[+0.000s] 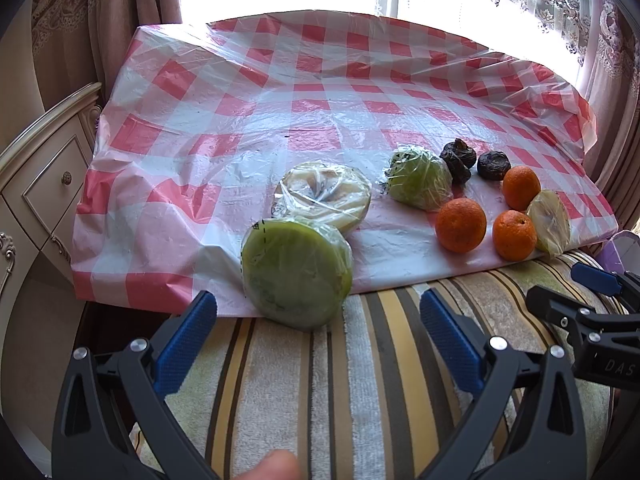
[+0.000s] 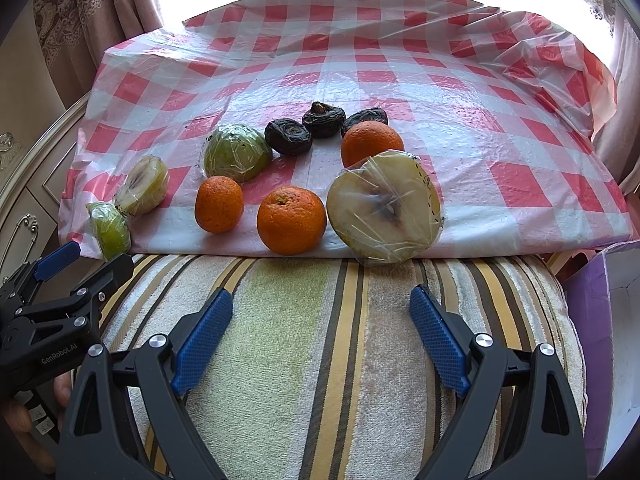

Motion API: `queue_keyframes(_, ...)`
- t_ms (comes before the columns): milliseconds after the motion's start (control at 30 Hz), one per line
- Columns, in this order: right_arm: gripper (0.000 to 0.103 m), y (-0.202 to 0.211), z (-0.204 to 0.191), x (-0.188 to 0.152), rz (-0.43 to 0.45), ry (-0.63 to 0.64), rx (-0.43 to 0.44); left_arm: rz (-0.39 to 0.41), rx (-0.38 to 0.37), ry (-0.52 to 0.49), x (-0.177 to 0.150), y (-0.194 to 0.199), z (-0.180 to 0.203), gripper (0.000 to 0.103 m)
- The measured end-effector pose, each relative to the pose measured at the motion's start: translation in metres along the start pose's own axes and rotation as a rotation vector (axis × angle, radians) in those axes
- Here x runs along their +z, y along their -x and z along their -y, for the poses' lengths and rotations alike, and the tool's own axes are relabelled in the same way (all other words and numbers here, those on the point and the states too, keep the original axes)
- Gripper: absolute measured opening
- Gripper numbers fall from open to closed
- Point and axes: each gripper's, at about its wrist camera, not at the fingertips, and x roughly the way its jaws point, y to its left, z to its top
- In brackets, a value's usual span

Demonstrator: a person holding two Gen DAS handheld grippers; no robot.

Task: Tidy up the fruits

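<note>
A: Over the striped towel point(image 2: 304, 360), both tools hang with fingers spread wide and nothing between them: the left tool point(image 1: 318, 320) faces the wrapped green half point(image 1: 294, 272), the right tool point(image 2: 322, 316) faces the wrapped pale half point(image 2: 384, 208).

B: And those two sit right at the towel-side edge of the checked plastic sheet point(image 2: 520, 184)?

A: Yes, overhanging it. A clumsy nudge likely tips either one off onto the towel.

B: Film looks slick, too.

A: I'd judge it slips under the pads. Beyond the towel, three oranges: the nearest point(image 2: 291, 220) is touching or just beside the pale half and may roll. Farther still, dark shrivelled fruits point(image 2: 288, 136); they look soft, easily crushed.
</note>
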Motion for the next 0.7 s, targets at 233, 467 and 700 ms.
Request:
queue_keyframes(233,0.088,0.0003,0.0005,0.0001,0.000,0.000,0.001,0.000,0.001,0.000,0.0000,-0.0002,-0.0001,0.102)
queue_keyframes(467,0.088,0.0007,0.0011,0.0002,0.000,0.000,0.001,0.000,0.000,0.000,0.0000,-0.0002,0.0000,0.102)
queue_keyframes(700,0.088,0.0003,0.0009,0.0001,0.001,0.000,0.001,0.000,0.001,0.000,-0.0001,-0.0001,0.0001,0.102)
